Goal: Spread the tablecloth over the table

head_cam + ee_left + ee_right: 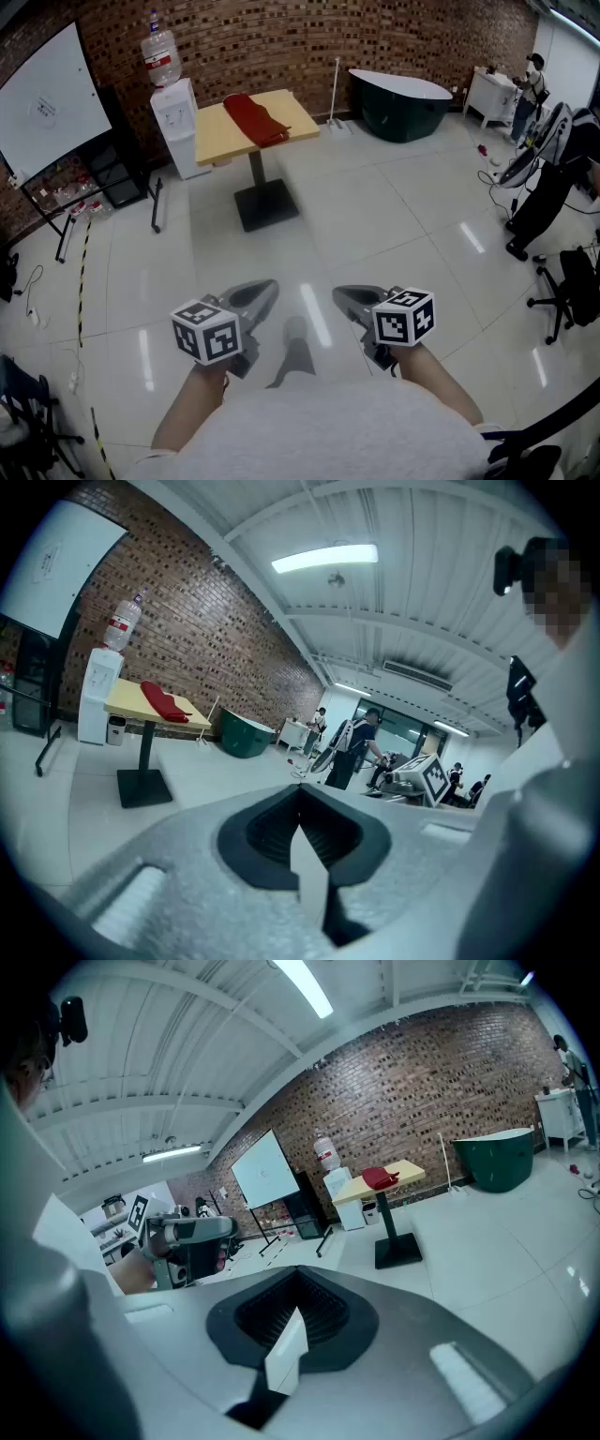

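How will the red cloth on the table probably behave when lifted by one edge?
The red cloth lies bunched in soft folds, so it is probably floppy and will sag when lifted. It looks thin, so likely light. On the smooth table, a push would probably wrinkle or slide it.

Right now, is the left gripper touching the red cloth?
Apart. The head view shows the left gripper held over the floor, far from the red cloth bunched on the table.

Before you: one table (214, 131), one red tablecloth (256, 118), one water dispenser (175, 127), one whiteboard (47, 98), one green tub (400, 103). You hold two: left gripper (266, 289), right gripper (343, 296). Bystanders (547, 192): perhaps two.
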Demonstrator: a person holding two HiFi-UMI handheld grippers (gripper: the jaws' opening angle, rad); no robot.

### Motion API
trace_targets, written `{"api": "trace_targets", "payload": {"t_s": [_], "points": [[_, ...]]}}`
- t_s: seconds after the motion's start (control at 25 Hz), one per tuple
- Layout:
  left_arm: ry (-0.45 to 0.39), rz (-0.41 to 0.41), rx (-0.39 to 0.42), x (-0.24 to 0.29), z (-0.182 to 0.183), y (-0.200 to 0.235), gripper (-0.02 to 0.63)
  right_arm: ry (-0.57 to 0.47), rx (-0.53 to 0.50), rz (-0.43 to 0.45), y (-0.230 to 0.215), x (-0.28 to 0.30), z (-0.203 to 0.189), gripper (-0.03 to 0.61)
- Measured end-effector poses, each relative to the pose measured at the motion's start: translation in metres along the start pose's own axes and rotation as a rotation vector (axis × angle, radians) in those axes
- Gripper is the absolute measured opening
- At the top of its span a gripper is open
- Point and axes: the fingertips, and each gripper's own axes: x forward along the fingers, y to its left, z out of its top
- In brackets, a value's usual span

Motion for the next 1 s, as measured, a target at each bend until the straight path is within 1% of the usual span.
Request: {"api": "trace_targets", "payload": {"t_s": [0.12, 0.2, 0.32, 0.44, 0.56, 0.64, 0.72, 0.8, 0.88, 1.0], "points": [[0.023, 0.004, -0.013, 0.034, 0.026, 0.059, 0.0, 0.002, 0.023, -0.008, -0.042, 0.049, 0.032, -0.002], [0.035, 0.005, -0.016, 0.062, 0.054, 0.102, 0.002, -0.001, 0.039, -0.01, -0.074, 0.085, 0.063, -0.002], [0.041, 0.01, -0.008, 0.109, 0.115, 0.173, 0.0, -0.014, 0.053, -0.015, -0.13, 0.142, 0.13, -0.002], [0.058, 0.022, 0.025, 0.155, 0.178, 0.24, 0.001, -0.04, 0.036, -0.017, -0.177, 0.187, 0.203, -0.002], [0.055, 0.051, 0.044, 0.189, 0.229, 0.295, 0.0, -0.061, 0.008, -0.037, -0.218, 0.215, 0.254, -0.002], [0.045, 0.064, 0.045, 0.208, 0.249, 0.322, 0.0, -0.069, 0.02, -0.057, -0.244, 0.228, 0.272, -0.002], [0.065, 0.061, 0.044, 0.227, 0.253, 0.341, 0.002, -0.068, 0.05, -0.074, -0.266, 0.238, 0.279, -0.002], [0.09, 0.033, 0.045, 0.25, 0.254, 0.352, 0.002, -0.063, 0.078, -0.083, -0.287, 0.244, 0.284, -0.002], [0.089, 0.013, 0.044, 0.273, 0.262, 0.362, 0.002, -0.059, 0.096, -0.087, -0.309, 0.251, 0.293, -0.002], [0.086, 0.02, 0.054, 0.304, 0.276, 0.383, 0.003, -0.048, 0.109, -0.087, -0.338, 0.267, 0.307, -0.002]]}}
